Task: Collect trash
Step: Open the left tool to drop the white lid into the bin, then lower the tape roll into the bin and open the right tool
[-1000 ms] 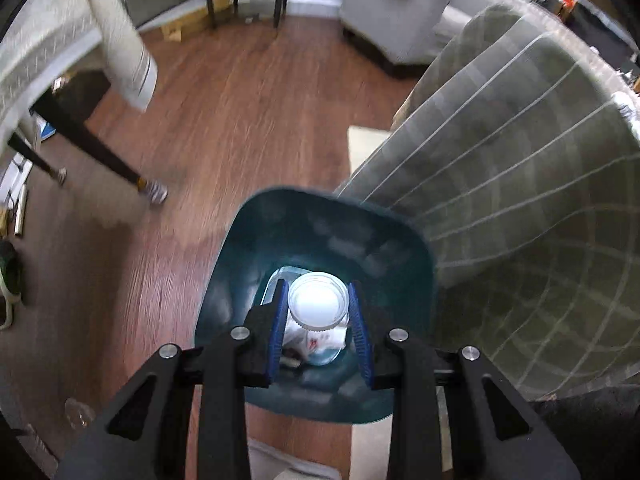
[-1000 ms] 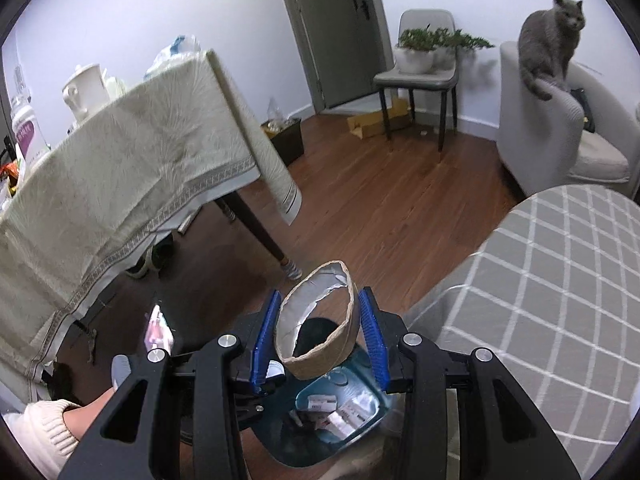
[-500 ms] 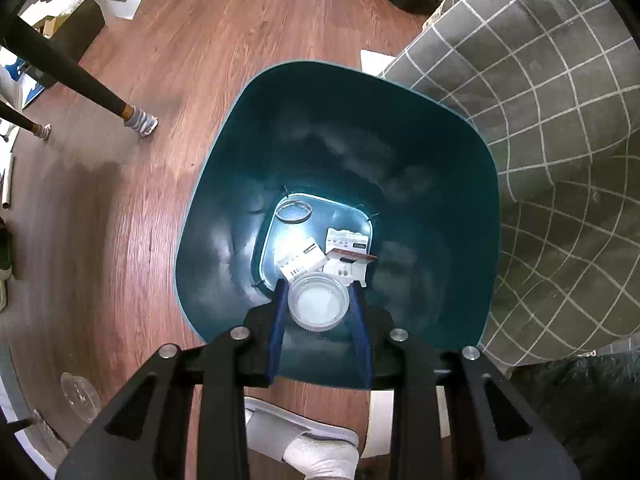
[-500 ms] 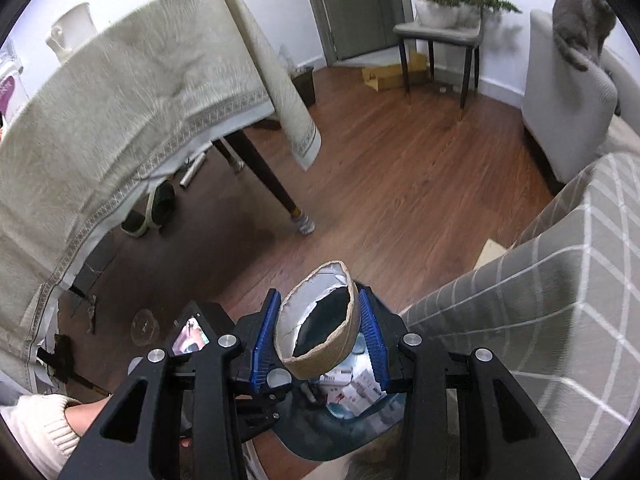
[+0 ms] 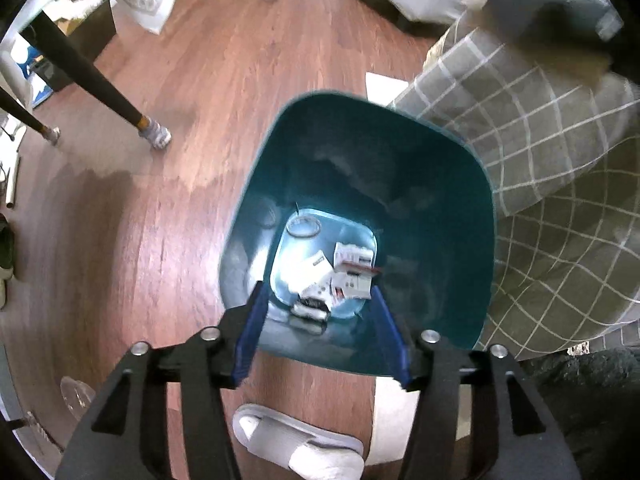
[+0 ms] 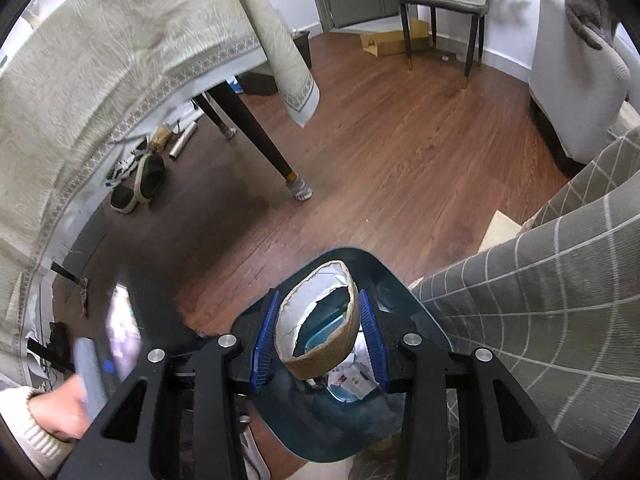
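In the left wrist view a teal trash bin (image 5: 400, 184) stands on the wood floor right under my left gripper (image 5: 318, 288). Its jaws are opening and nothing is between the blue pads (image 5: 248, 332). On the bin's bottom lie white packets (image 5: 352, 260), a clear ring lid (image 5: 304, 227) and a small clear cup (image 5: 310, 310) on its side. In the right wrist view my right gripper (image 6: 318, 300) is shut on a torn brown cardboard tube (image 6: 320, 360). It holds the tube over the same bin (image 6: 394, 292).
A grey checked blanket (image 5: 540, 160) presses against the bin's right side. A white slipper (image 5: 304, 440) lies just in front of it. A dark table leg (image 6: 256, 132) and cream tablecloth (image 6: 100, 80) stand to the left, with shoes (image 6: 144, 180) beneath. A hand in a cream sleeve (image 6: 52, 412) shows lower left.
My left gripper's jaws spread apart and the clear cup dropped out of them into the bin. My right gripper sank toward the bin with the tube still in it.
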Motion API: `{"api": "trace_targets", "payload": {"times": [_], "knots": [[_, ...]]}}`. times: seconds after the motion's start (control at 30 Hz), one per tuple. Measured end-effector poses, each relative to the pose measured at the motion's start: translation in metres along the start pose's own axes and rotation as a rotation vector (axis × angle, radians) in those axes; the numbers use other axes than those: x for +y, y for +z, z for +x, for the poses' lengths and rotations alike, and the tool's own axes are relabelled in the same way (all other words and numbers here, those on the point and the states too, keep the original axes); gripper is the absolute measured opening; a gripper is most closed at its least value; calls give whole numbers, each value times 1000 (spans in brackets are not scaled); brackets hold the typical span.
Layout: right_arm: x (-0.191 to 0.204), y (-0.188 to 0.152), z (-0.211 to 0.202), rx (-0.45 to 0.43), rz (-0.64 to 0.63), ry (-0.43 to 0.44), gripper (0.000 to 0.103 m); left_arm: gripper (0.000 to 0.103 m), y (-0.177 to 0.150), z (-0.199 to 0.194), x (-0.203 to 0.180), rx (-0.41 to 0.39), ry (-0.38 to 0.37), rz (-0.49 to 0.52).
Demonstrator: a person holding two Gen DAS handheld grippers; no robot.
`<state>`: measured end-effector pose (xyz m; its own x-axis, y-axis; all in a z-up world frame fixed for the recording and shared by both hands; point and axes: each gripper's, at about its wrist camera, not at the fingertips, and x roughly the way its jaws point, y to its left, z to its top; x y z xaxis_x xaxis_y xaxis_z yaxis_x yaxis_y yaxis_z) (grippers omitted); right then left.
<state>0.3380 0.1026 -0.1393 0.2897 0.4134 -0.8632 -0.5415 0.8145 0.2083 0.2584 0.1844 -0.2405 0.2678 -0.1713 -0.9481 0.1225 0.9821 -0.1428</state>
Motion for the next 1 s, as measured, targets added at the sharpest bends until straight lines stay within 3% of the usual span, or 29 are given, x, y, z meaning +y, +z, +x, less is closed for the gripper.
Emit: {"api": "trace_targets", "payload": {"times": [0.37, 0.5, 0.73, 1.0], "knots": [[2, -23, 63, 165, 5, -28, 41, 73, 9, -85, 11, -216, 25, -24], [4, -36, 87, 231, 3, -45, 41, 73, 12, -112, 15, -268, 6, -55], [7, -56, 113, 320, -22, -74, 41, 73, 18, -163, 8, -381, 45, -21], [6, -80, 130, 407, -63, -114, 41, 73, 23, -209, -2, -486, 41, -6]]}}
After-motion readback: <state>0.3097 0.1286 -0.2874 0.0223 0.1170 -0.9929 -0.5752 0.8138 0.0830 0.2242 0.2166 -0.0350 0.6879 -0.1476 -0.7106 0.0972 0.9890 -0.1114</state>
